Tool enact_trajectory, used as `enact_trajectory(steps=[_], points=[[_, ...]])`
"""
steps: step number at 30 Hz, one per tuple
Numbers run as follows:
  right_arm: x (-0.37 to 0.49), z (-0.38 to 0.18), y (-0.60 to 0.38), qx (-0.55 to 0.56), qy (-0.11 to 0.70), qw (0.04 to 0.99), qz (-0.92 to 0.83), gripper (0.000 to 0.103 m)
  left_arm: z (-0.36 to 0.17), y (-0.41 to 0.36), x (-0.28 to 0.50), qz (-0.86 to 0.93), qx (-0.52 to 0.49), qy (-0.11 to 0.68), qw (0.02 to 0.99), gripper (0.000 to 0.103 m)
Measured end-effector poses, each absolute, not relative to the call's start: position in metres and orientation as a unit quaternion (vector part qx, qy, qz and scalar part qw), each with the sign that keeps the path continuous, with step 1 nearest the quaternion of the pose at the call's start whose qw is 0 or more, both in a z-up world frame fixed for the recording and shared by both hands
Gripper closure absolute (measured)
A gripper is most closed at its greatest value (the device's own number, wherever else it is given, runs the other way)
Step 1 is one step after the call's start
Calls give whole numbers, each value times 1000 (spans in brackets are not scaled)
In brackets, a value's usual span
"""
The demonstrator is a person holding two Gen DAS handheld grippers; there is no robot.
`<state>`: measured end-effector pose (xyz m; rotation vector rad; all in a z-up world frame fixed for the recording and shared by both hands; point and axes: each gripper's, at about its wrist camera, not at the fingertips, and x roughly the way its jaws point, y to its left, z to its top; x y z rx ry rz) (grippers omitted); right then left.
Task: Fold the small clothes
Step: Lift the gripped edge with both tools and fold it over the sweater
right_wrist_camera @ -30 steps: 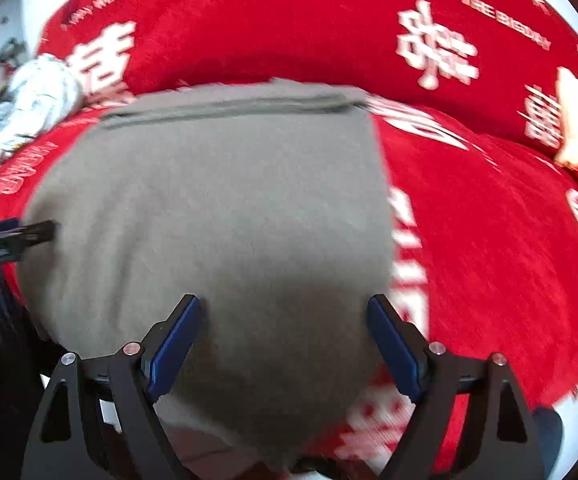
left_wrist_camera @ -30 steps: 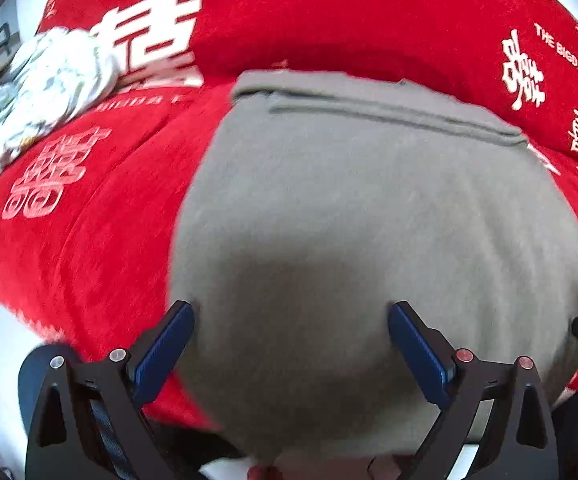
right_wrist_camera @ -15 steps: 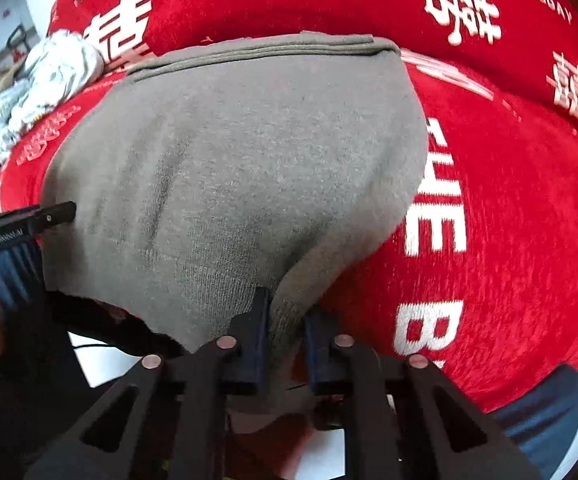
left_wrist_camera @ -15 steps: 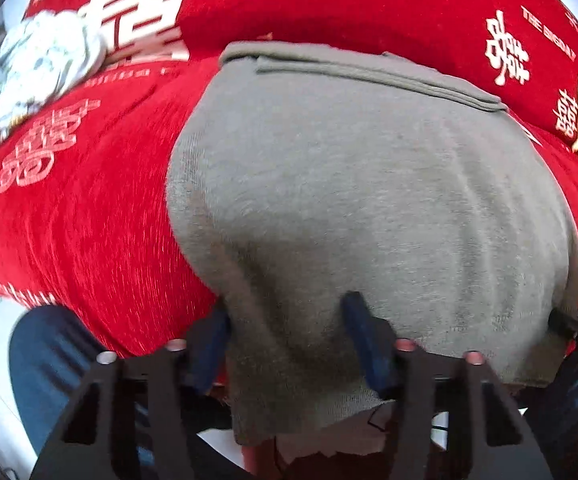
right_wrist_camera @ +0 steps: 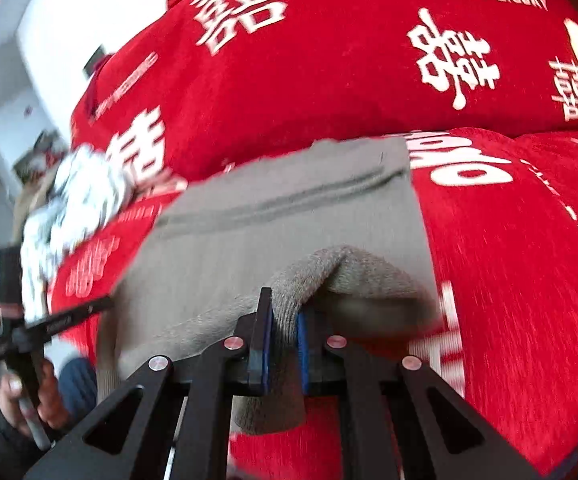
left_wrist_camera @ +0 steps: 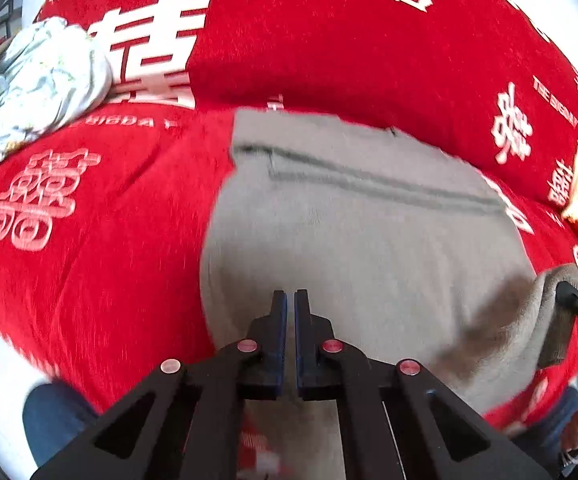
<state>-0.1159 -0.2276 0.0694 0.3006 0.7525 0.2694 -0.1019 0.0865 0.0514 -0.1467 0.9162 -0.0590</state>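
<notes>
Grey knit garment (left_wrist_camera: 369, 248) lies spread ahead of both jaws on the red printed blanket (left_wrist_camera: 89, 248). We find the right gripper (right_wrist_camera: 284, 320) clamped on its near hem, lifted to fold; the left gripper (left_wrist_camera: 290, 312) jaws nearly meet, cloth between them unconfirmed.

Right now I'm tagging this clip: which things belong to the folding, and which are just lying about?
In the job: grey knit garment; right gripper, clamped on its near edge; left gripper, jaws closed.

Lying about: crumpled pale floral cloth; red printed cover.
</notes>
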Motion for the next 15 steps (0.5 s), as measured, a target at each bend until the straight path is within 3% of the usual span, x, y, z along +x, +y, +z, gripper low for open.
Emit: enact_trajectory(steps=[5,10,15], points=[[-73,40,-215,118,410,898,104,92,26,99,-66,-16,-85,500,861,98],[-74,31,-220,115,409,899,106,91,25,119,-81,-32,-126,500,856,97],[-67,30,-222,115,414,897,108,91,8,149,-139,-50,-251,517,817,97]])
